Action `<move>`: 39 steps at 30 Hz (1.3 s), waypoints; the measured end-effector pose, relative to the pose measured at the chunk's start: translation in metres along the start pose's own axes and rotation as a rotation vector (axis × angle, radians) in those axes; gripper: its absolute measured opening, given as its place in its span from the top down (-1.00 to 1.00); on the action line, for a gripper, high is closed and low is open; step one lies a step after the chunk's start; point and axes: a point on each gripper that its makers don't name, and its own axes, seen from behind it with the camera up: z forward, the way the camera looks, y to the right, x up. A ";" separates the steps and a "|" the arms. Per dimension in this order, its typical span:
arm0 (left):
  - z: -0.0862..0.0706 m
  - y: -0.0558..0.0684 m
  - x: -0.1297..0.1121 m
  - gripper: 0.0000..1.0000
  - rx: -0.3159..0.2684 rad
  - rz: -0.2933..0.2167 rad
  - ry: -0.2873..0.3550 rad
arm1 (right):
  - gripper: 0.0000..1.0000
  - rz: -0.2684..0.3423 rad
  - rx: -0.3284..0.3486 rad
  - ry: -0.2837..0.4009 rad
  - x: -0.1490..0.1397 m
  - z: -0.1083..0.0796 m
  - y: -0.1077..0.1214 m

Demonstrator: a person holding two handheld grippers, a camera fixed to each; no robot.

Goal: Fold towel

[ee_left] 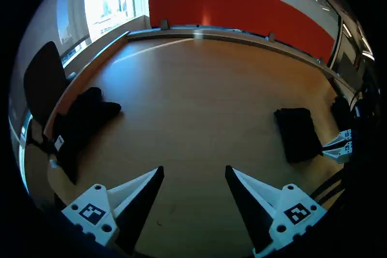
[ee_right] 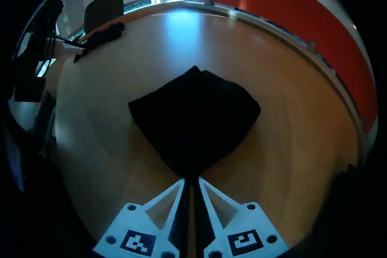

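A black towel [ee_right: 193, 113] lies folded into a compact thick shape on the wooden table [ee_right: 290, 127], one corner pointing at me. My right gripper [ee_right: 192, 180] has its fingers drawn together on that near corner, and the cloth reaches in between the tips. In the left gripper view the same towel [ee_left: 297, 132] sits at the right, with the right gripper [ee_left: 338, 147] touching its edge. My left gripper [ee_left: 193, 168] hovers open above bare table [ee_left: 193, 103], fingers wide apart and nothing between them, well to the left of the towel.
A dark heap of cloth [ee_left: 84, 117] lies at the table's left edge, next to a black chair [ee_left: 43, 81]. A red partition [ee_left: 242, 11] runs behind the far edge. The same heap [ee_right: 104, 35] and chair [ee_right: 104, 11] appear far off in the right gripper view.
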 end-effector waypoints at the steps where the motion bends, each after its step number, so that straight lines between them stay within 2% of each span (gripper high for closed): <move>1: 0.000 0.000 0.001 -0.88 -0.001 -0.001 0.001 | 0.90 -0.004 -0.005 0.009 0.005 -0.003 0.002; 6: 0.001 0.002 0.004 -0.88 -0.006 -0.004 0.009 | 0.90 -0.024 -0.029 0.060 0.036 -0.017 0.012; 12: 0.001 0.006 0.010 -0.88 -0.016 -0.011 0.024 | 0.90 -0.045 -0.047 0.143 0.087 -0.037 0.024; 23: 0.000 0.012 0.023 -0.88 -0.028 -0.014 0.054 | 0.90 -0.087 -0.074 0.274 0.163 -0.085 0.044; 29: 0.000 0.015 0.028 -0.88 -0.037 -0.019 0.064 | 0.90 -0.084 -0.090 0.313 0.181 -0.105 0.057; 39: 0.002 0.022 0.033 -0.88 -0.047 -0.008 0.066 | 0.90 -0.061 -0.157 0.319 0.181 -0.126 0.099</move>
